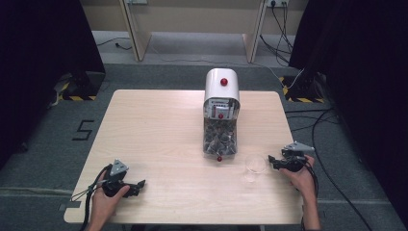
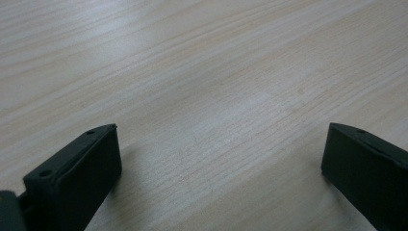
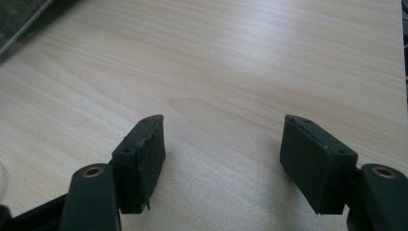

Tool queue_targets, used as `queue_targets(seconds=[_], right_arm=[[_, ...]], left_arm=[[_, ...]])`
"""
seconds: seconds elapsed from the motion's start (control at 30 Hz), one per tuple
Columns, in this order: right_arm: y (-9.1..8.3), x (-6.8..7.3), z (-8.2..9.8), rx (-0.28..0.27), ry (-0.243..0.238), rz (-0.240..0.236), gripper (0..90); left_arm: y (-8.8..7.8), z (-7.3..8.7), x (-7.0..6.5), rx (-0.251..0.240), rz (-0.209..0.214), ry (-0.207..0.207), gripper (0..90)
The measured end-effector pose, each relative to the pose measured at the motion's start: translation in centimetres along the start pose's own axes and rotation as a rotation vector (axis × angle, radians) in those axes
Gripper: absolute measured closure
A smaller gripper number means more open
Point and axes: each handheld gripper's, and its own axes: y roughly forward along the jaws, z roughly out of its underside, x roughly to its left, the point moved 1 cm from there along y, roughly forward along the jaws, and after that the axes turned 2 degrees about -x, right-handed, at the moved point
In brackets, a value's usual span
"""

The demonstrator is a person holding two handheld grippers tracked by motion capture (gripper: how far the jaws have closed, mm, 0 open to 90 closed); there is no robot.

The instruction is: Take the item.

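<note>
Both the left hand-held gripper [image 2: 221,159] and the right hand-held gripper [image 3: 223,159] rest spread wide and empty on the pale wooden tabletop [image 1: 159,125], the right one near a clear plastic cup [image 1: 254,165].

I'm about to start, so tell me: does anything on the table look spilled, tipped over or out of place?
Nothing stands out. The white dispenser with red knobs stands upright at the far middle of the pale wooden table, its contents inside. The clear plastic cup sits near the right gripper. Both it and the left gripper are open, holding nothing.

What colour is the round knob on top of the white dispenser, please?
Red. The knob on the dispenser shows best in the high view.
</note>
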Motion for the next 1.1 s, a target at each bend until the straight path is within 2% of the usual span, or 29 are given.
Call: queue_targets(seconds=[0.5,0.6,0.8,1.1], right_arm=[[0.0,-0.2,-0.1,-0.003,0.01,0.005,35.5],[-0.4,-0.4,-0.4,-0.035,0.027,0.011,37.2],[-1.2,0.2,-1.6,-0.08,-0.005,0.012,40.2],[-2.3,0.8,-3.5,-0.115,-0.039,-0.023,44.9]], left_arm=[[0.0,0.0,0.0,0.001,0.0,0.0,0.0],[0.0,0.0,0.0,0.001,0.001,-0.001,0.0],[0.0,0.0,0.0,0.001,0.001,0.0,0.0],[0.0,0.0,0.0,0.0,0.001,-0.001,0.0]])
